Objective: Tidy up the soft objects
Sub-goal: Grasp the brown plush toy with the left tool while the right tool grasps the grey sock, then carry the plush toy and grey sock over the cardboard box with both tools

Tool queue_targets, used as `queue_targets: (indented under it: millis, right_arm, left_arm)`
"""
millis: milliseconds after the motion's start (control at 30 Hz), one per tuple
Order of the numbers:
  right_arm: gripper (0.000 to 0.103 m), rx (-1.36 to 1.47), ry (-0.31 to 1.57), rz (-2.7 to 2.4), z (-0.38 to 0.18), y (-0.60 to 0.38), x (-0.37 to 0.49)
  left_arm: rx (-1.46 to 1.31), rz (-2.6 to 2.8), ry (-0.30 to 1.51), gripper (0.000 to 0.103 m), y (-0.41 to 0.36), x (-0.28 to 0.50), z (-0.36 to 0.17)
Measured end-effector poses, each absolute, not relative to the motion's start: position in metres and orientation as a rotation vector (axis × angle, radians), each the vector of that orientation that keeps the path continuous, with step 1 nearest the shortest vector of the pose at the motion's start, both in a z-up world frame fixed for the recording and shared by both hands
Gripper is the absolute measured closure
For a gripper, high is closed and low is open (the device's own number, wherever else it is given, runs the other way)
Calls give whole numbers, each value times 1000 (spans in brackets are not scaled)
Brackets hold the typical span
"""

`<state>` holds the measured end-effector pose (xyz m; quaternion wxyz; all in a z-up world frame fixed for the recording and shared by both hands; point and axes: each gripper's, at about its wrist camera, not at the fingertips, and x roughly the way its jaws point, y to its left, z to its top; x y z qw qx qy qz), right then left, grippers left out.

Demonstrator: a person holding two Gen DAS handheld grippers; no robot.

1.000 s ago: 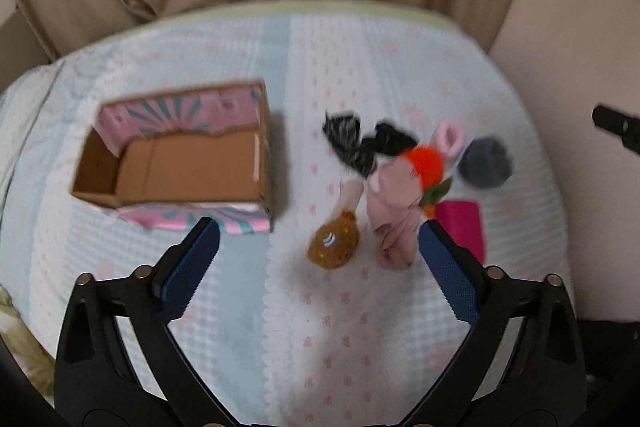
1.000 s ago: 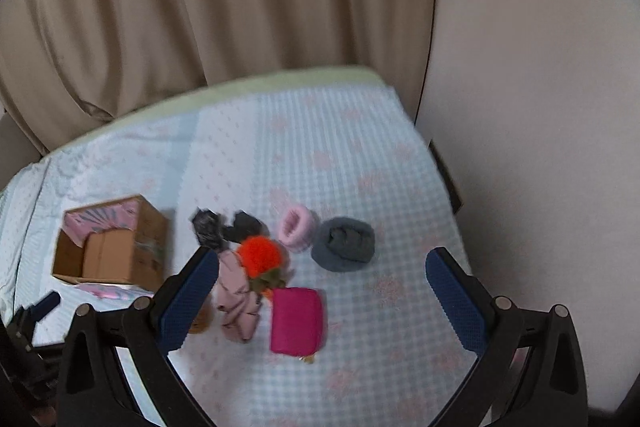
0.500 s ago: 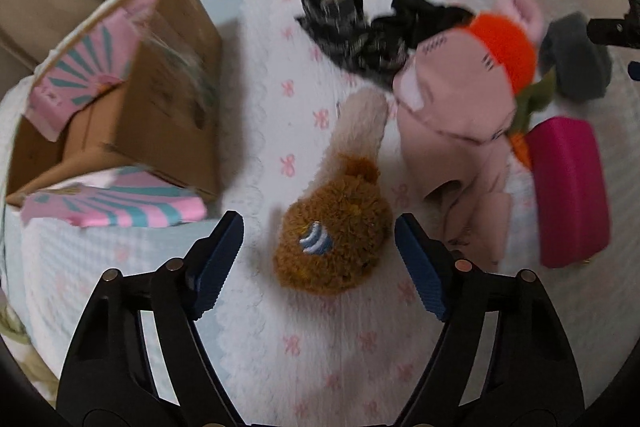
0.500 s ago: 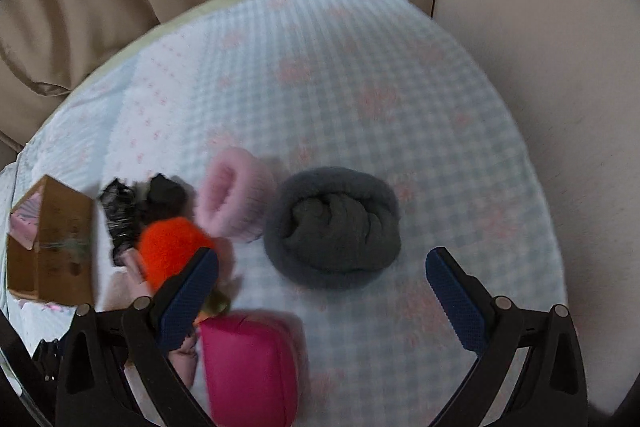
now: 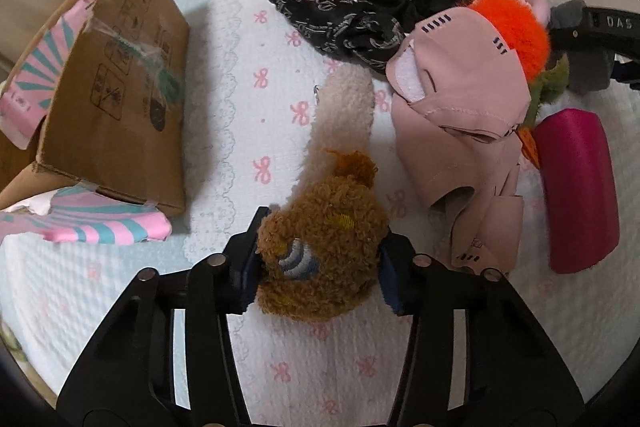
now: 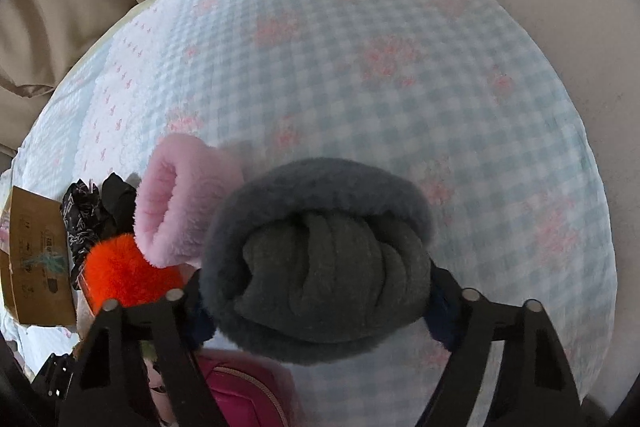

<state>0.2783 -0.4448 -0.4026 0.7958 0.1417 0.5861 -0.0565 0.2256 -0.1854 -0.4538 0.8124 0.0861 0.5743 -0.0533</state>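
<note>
On the bed, left gripper clenched brown plush; right gripper clenched grey roll; box lay left.

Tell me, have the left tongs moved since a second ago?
Yes. The left tongs dropped toward the bedspread, away from the cardboard box, closing around the brown plush toy.

Left tongs: pointed steeply down, jaws just closing, blue pads pressing both flanks of a brown plush toy.
Right tongs: pointed steeply down, jaws just closing, pads against both sides of a grey rolled sock bundle.
</note>
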Motion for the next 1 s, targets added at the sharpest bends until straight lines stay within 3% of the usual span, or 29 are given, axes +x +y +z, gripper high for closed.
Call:
queue_targets:
  millis: [133, 233, 633, 1000]
  right_arm:
    - [45, 312, 1244, -123, -398, -444, 275]
    - [49, 305, 1231, -131, -391, -443, 272]
    - [50, 280, 1113, -149, -307, -436, 233]
    - [50, 196, 997, -100, -178, -386, 191]
  left_arm:
    - [156, -106, 1218, 62, -176, 230, -447]
    - [149, -100, 1199, 62, -175, 228, -440]
    - [96, -108, 1068, 62, -172, 207, -360]
    - [31, -87, 912, 62, -142, 172, -222]
